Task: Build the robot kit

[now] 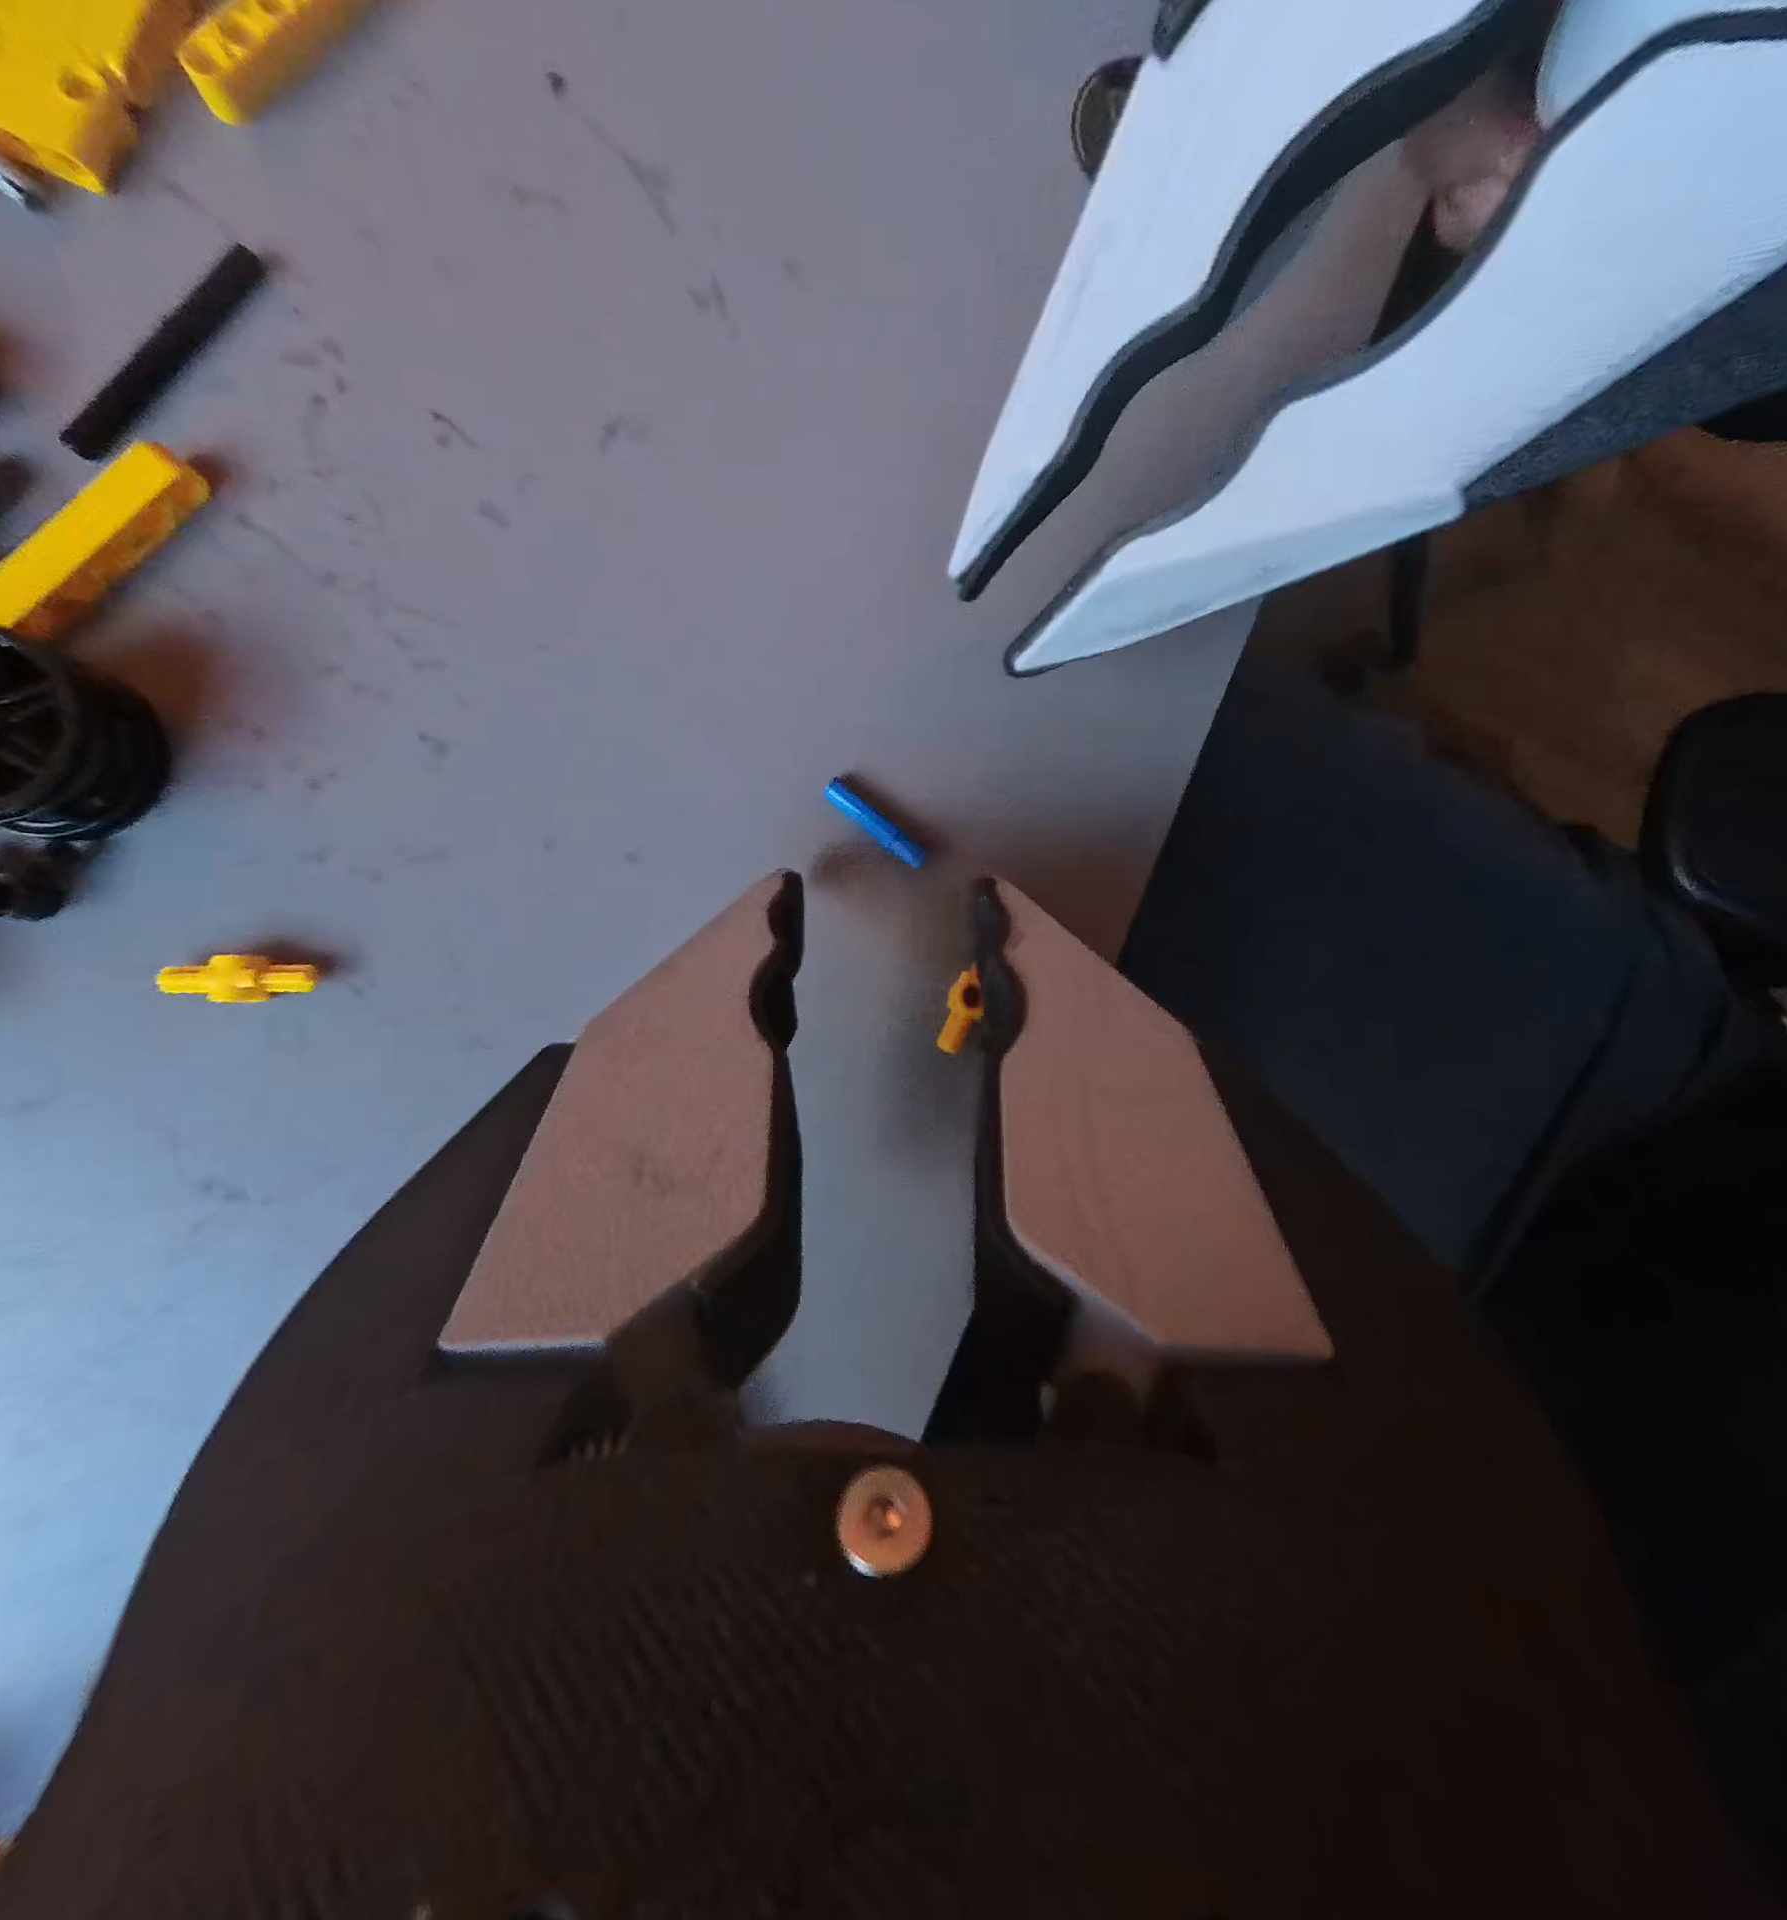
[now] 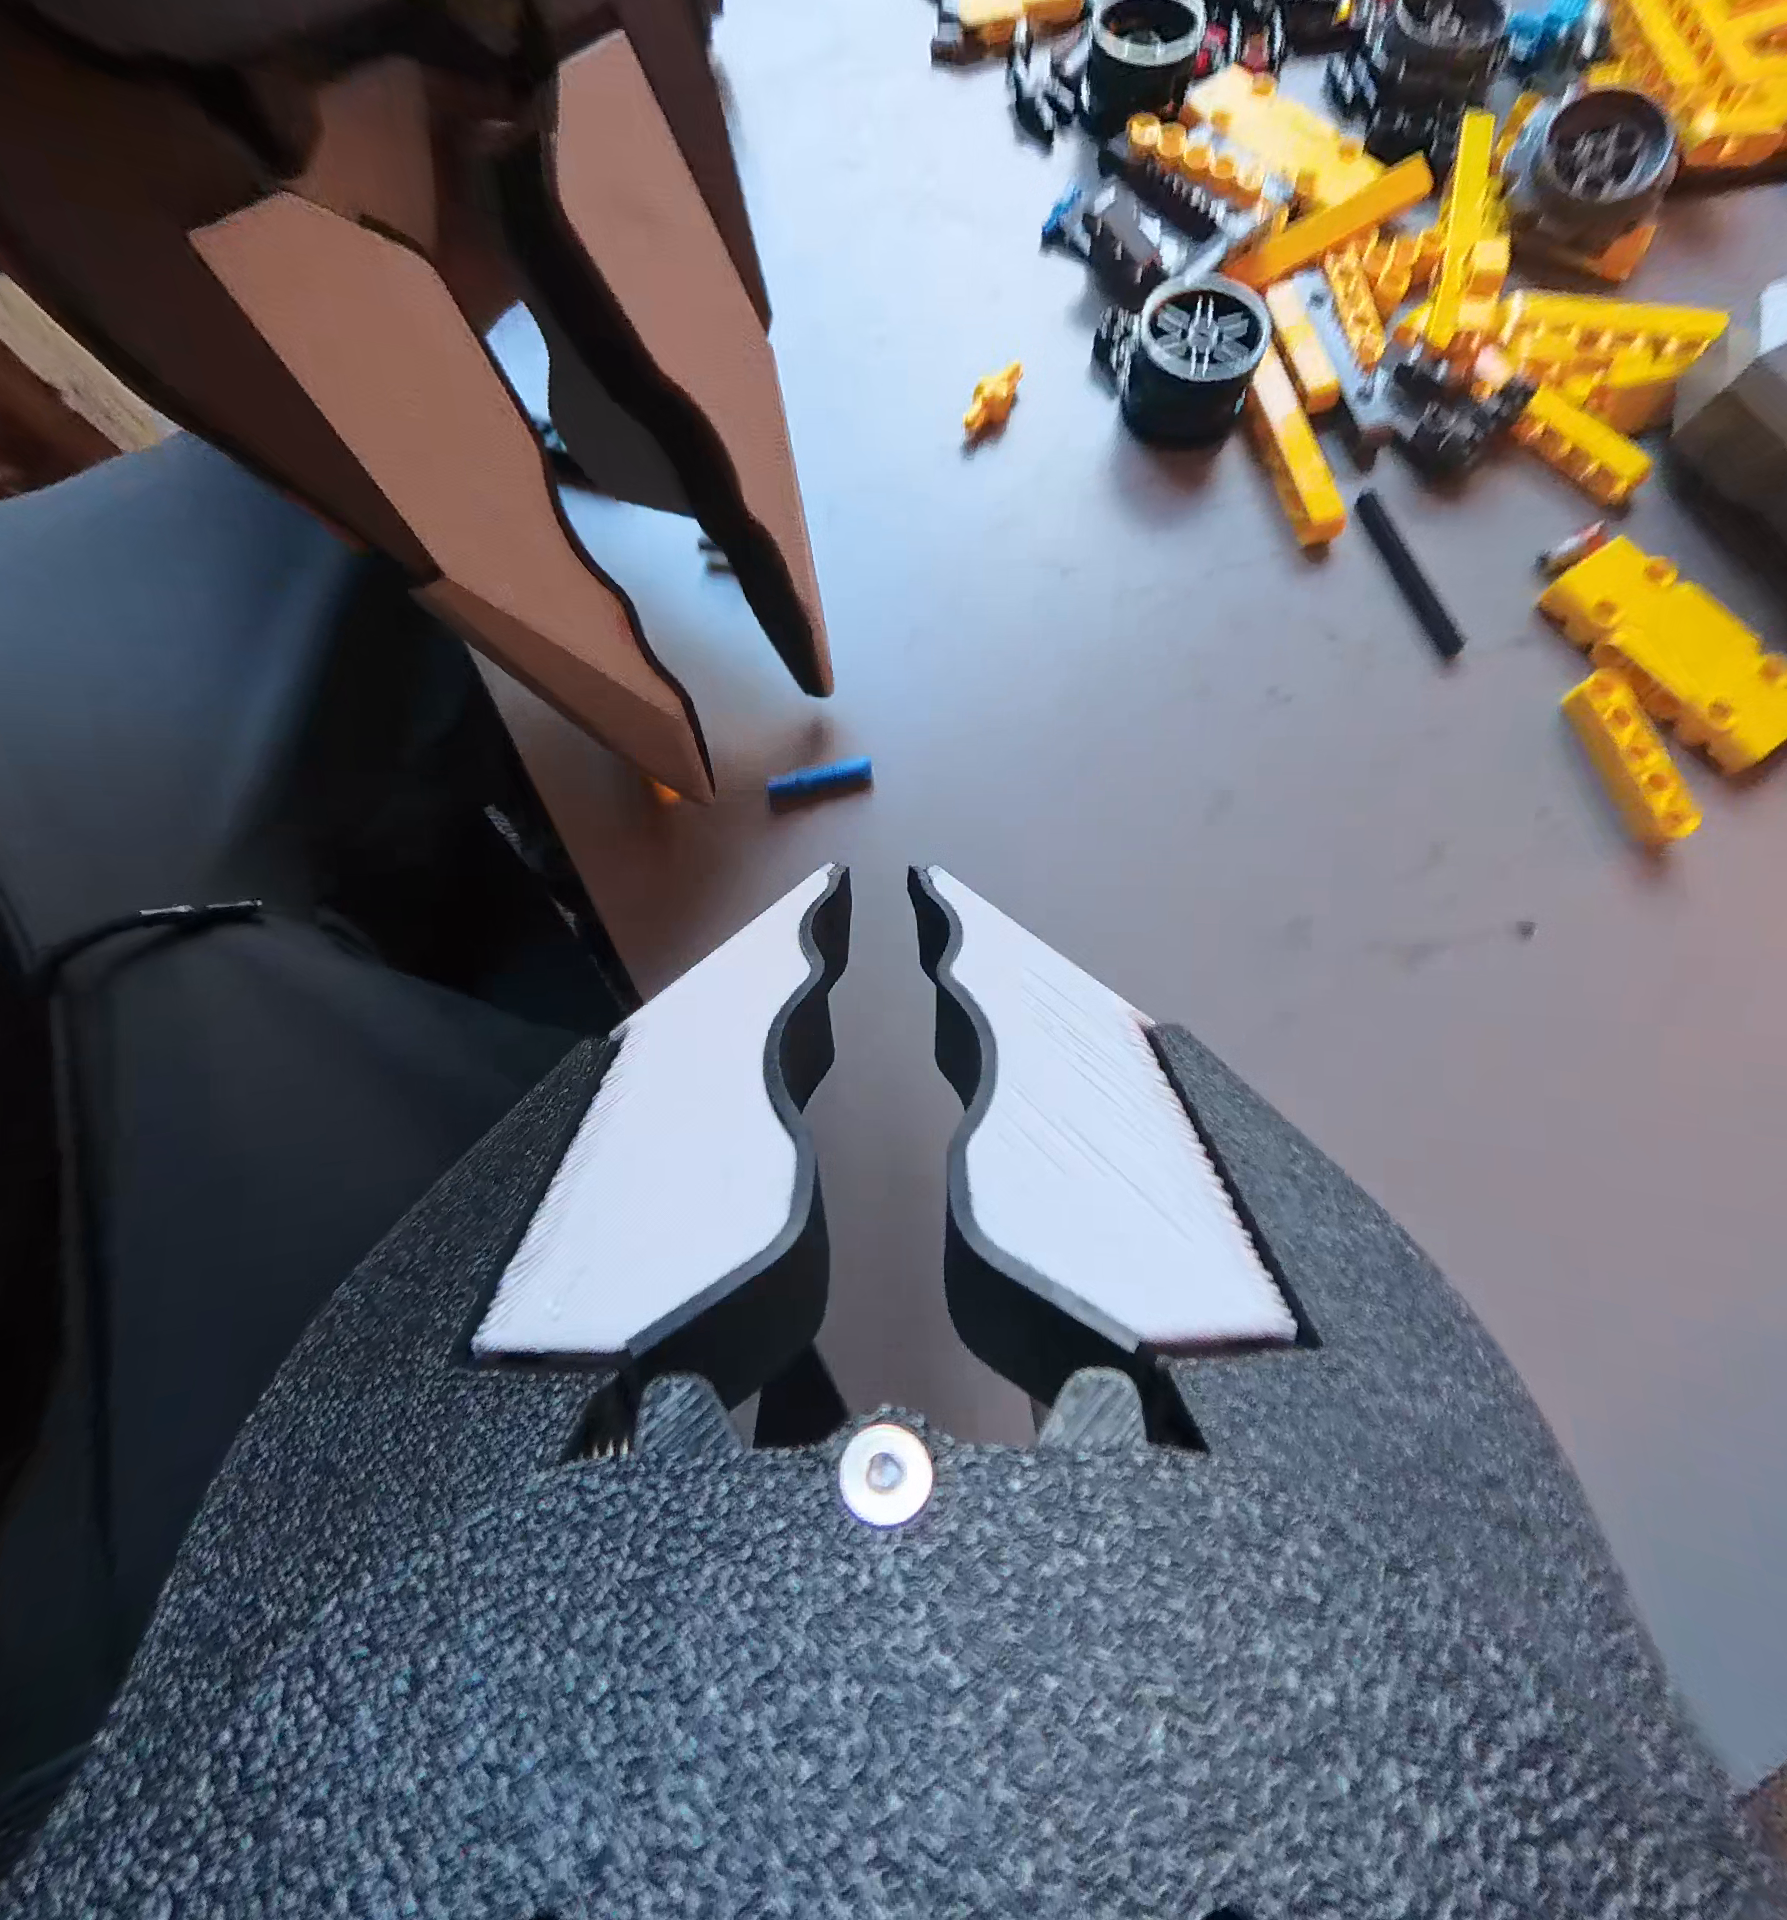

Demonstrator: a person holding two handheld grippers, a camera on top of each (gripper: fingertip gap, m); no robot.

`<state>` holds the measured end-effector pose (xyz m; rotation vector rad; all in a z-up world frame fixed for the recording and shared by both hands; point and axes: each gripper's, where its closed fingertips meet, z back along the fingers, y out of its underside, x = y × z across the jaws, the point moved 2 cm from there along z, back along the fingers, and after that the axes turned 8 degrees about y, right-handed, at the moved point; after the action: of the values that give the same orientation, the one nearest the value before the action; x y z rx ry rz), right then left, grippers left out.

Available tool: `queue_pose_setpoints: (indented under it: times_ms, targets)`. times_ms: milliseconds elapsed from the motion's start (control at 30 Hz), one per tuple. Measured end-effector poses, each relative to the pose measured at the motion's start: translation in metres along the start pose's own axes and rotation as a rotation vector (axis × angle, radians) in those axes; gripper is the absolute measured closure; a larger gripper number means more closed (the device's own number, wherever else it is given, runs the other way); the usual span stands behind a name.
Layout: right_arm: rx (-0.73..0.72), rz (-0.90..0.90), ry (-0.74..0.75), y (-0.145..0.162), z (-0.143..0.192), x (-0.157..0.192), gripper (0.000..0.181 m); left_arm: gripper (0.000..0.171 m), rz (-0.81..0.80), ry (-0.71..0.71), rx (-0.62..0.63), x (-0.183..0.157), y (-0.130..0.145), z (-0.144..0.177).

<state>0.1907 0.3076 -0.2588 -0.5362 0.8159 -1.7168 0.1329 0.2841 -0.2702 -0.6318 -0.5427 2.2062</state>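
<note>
Hovering with fingers apart, the left gripper (image 1: 887,883) has a blue pin (image 1: 874,822) just past its tips — an orange peg (image 1: 962,1008) beside its right finger; the right gripper (image 2: 878,871) (fingers slightly apart) holds nothing.

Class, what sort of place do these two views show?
Probably a desk used as a toy-building workbench: a grey tabletop strewn with yellow bricks, black wheels, and a chair alongside.

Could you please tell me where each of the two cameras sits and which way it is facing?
Left wrist view: on the left gripper, looking down along its brown fingers at the grey table near its edge; the white right gripper enters top right.
Right wrist view: on the right gripper, facing the table and a yellow brick pile; the left gripper enters top left.
Both views share the blue pin between the grippers.
</note>
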Motion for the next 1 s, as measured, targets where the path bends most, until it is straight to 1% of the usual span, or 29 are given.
queue_pose_setpoints:
  times_ms: [167, 233, 300, 333, 367, 500, 600, 633, 700, 733, 767, 800, 867, 933, 1000]
  targets:
    - [-0.013, -0.009, -0.002, 0.005, 0.003, 0.001, 0.170, 0.143, 0.012, -0.016, 0.002, 0.002, -0.007, -0.005]
    - [-0.025, -0.017, -0.002, 0.005, 0.005, 0.001, 0.170, 0.146, 0.008, -0.037, 0.024, 0.006, -0.007, -0.008]
    - [-0.031, -0.021, 0.001, 0.003, 0.008, 0.001, 0.170, 0.155, -0.026, -0.065, 0.034, 0.007, -0.008, -0.010]
    - [-0.035, -0.026, 0.001, 0.003, 0.009, 0.002, 0.170, 0.164, -0.046, -0.081, 0.044, 0.007, -0.008, -0.010]
    - [-0.040, -0.037, 0.000, 0.003, 0.009, 0.001, 0.170, 0.169, -0.068, -0.088, 0.049, 0.007, -0.007, -0.011]
    - [-0.075, -0.141, -0.028, 0.001, 0.008, 0.003, 0.170, 0.169, -0.147, -0.104, 0.028, 0.006, -0.006, -0.010]
    - [-0.103, -0.219, -0.066, 0.001, 0.003, 0.006, 0.171, 0.170, -0.222, -0.149, -0.009, 0.004, -0.003, -0.007]
    - [-0.127, -0.243, -0.084, -0.001, 0.003, 0.007, 0.173, 0.169, -0.249, -0.170, -0.032, 0.002, -0.003, -0.005]
    - [-0.223, -0.289, -0.148, -0.012, 0.009, 0.012, 0.176, 0.169, -0.311, -0.186, -0.109, -0.007, -0.005, 0.005]
    - [-0.280, -0.304, -0.194, -0.019, 0.015, 0.016, 0.174, 0.169, -0.337, -0.204, -0.169, -0.012, -0.009, 0.013]
    - [-0.332, -0.300, -0.244, -0.026, 0.023, 0.021, 0.169, 0.170, -0.358, -0.212, -0.226, -0.017, -0.012, 0.023]
    - [-0.375, -0.286, -0.274, -0.032, 0.029, 0.025, 0.165, 0.170, -0.389, -0.198, -0.297, -0.026, -0.016, 0.032]
    - [-0.450, -0.212, -0.303, -0.042, 0.041, 0.035, 0.166, 0.170, -0.462, -0.179, -0.454, -0.044, -0.024, 0.053]
    - [-0.519, -0.125, -0.303, -0.053, 0.051, 0.046, 0.167, 0.170, -0.501, -0.193, -0.509, -0.052, -0.024, 0.065]
    - [-0.535, -0.071, -0.299, -0.059, 0.055, 0.054, 0.167, 0.170, -0.545, -0.188, -0.560, -0.059, -0.024, 0.072]
